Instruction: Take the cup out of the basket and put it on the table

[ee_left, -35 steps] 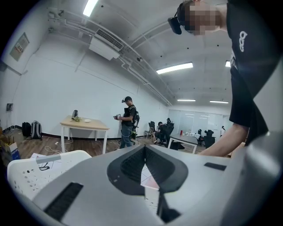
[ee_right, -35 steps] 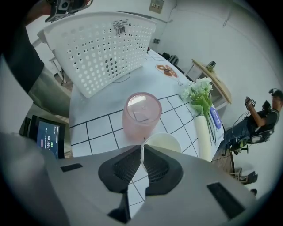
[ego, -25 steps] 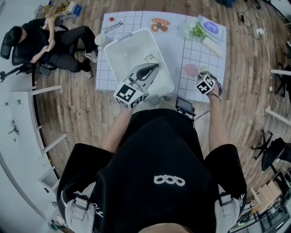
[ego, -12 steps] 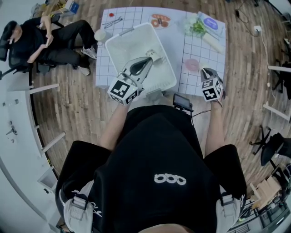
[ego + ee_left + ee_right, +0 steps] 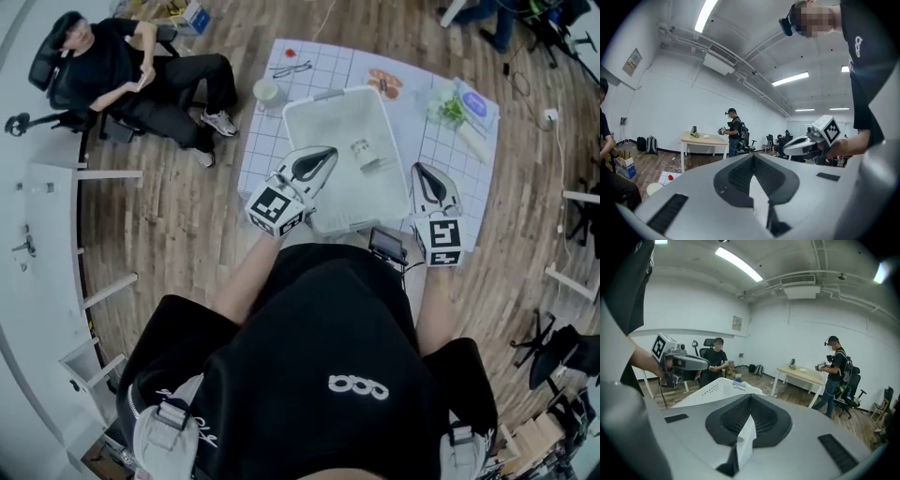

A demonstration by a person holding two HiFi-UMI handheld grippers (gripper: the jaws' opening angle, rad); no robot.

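Right tongs (image 5: pixel 750 399): just finished closing over the last second, now fully together, nothing between them. Left tongs (image 5: pixel 753 157): tips also together, empty. Both gripper views look level across the room, not down at the work.

In the head view, left tongs (image 5: pixel 317 161) hang over the near-left part of the basket (image 5: pixel 328 97). Right tongs (image 5: pixel 424 178) sit just outside its right wall, above the tabletop (image 5: pixel 441 150).

Cup (image 5: pixel 363 153) is still on the basket floor, same spot as a second ago, touched by neither. My read: grasp not started, and the tongs must reopen first.

Cup orientation: too small to tell axis or mouth direction.
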